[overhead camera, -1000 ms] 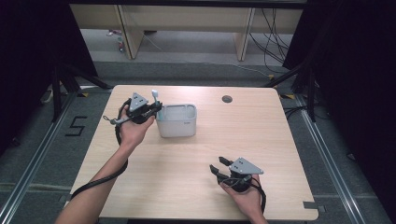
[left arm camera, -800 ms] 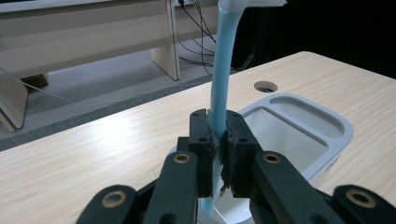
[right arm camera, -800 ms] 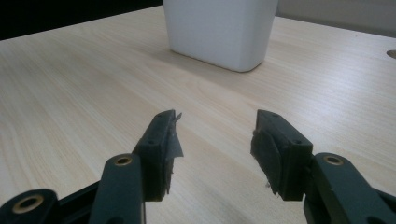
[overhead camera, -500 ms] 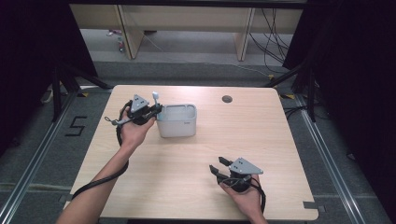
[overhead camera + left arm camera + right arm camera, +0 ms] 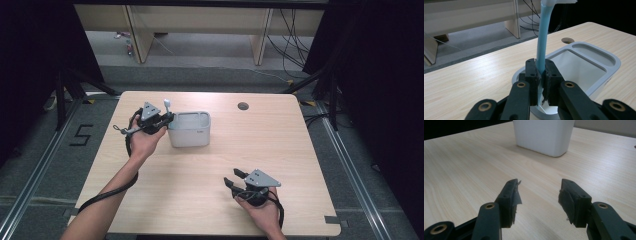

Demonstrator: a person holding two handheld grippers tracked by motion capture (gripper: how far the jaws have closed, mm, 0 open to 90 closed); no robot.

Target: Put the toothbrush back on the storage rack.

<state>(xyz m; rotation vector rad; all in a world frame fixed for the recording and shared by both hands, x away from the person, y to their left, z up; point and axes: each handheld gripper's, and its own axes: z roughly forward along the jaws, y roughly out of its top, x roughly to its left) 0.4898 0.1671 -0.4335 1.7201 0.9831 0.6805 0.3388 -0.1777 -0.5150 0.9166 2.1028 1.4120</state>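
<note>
**Upright toothbrush pinched over the holder**

Now the left gripper (image 5: pixel 539 75) pinches a light-blue toothbrush (image 5: pixel 543 37) by its lower handle, jaws pressed on it. Its long axis stands nearly upright, head topmost, above the white holder (image 5: pixel 190 131) towards the desk's (image 5: pixel 300 150) far left. Near the front edge, the right gripper (image 5: pixel 539 195) rests spread, empty.

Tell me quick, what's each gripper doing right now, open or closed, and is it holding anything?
Left gripper: closed on the light blue toothbrush, above the white holder.
Right gripper: open, holding nothing, low over the table.
</note>
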